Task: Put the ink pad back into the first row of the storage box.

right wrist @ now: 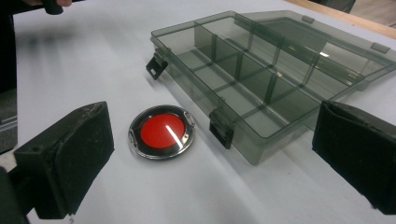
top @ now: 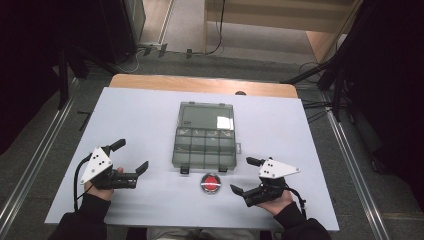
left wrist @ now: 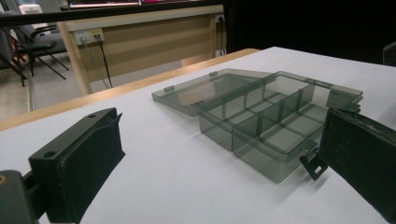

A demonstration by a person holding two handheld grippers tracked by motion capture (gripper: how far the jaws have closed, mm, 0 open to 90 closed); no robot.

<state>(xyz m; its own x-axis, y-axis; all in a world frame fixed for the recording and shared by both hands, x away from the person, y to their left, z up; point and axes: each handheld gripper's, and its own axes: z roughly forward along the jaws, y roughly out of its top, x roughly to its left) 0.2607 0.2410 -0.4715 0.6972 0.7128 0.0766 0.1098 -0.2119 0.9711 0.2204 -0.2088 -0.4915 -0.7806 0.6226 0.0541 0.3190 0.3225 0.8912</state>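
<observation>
White sheeting covers the table (top: 140,115), which is seen across the middle of the high view, with a strip of bare wood along its upper edge. Smoky transparent plastic forms the compartment box (top: 206,145) at the centre of that frame; its lid is laid fully open and flat toward the top, and the divided compartments are seen empty. Two dark latches hang at its lower edge. At the lower left, the left gripper (top: 131,159) is held in a hand, its jaws spread wide with nothing between them; the box is seen to the right of centre in the left gripper view. At the lower right, the right gripper (top: 245,176) is likewise held wide apart and empty. Just below the box, lower centre, a red disc in a chrome ring (top: 210,182) is laid flat between the two grippers.
</observation>
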